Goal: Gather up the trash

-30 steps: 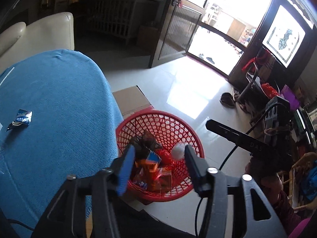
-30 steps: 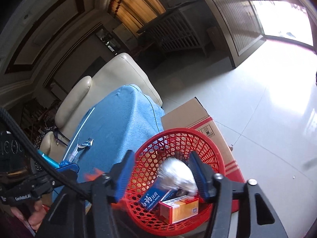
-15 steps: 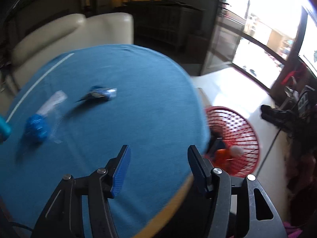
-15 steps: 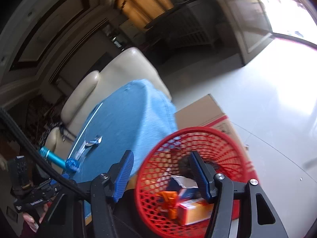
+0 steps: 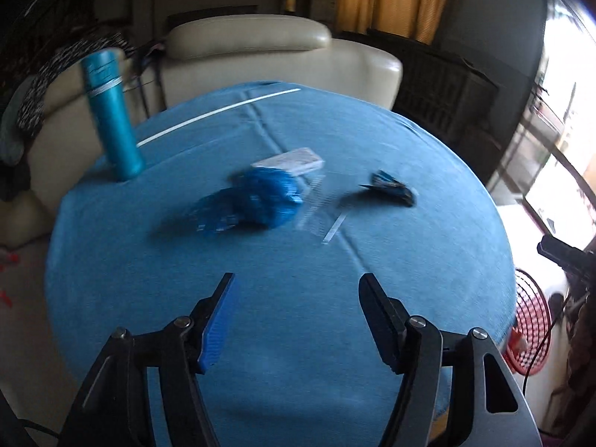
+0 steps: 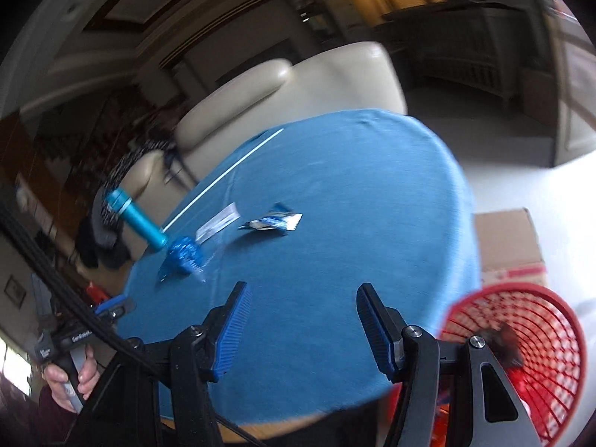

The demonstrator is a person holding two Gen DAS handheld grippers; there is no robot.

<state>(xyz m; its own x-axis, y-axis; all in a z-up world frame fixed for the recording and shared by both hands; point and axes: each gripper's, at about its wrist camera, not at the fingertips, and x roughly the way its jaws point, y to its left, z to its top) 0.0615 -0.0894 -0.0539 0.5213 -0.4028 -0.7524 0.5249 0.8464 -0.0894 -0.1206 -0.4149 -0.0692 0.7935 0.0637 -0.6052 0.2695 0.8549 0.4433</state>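
Note:
A round table with a blue cloth (image 5: 335, 298) carries trash: a crumpled blue wrapper (image 5: 253, 201), a clear packet with a white label (image 5: 294, 162) and a small dark blue wrapper (image 5: 391, 188). My left gripper (image 5: 296, 316) is open and empty above the table's near part. My right gripper (image 6: 301, 329) is open and empty over the table's near edge. In the right wrist view the small wrapper (image 6: 273, 222), the white-label packet (image 6: 219, 225) and the crumpled blue wrapper (image 6: 184, 255) lie farther off. The red mesh basket (image 6: 540, 354) with trash sits low at the right, also in the left wrist view (image 5: 530, 331).
A teal bottle (image 5: 111, 115) stands upright at the table's far left edge. Cream armchairs (image 5: 279, 56) stand behind the table. A cardboard box (image 6: 510, 246) lies on the floor by the basket. The hand holding the left gripper (image 6: 70, 372) shows at the lower left.
Both grippers have swung from above the red basket back over the blue table. The white wad between the right gripper's fingers a second ago is gone from them. Both stay open.

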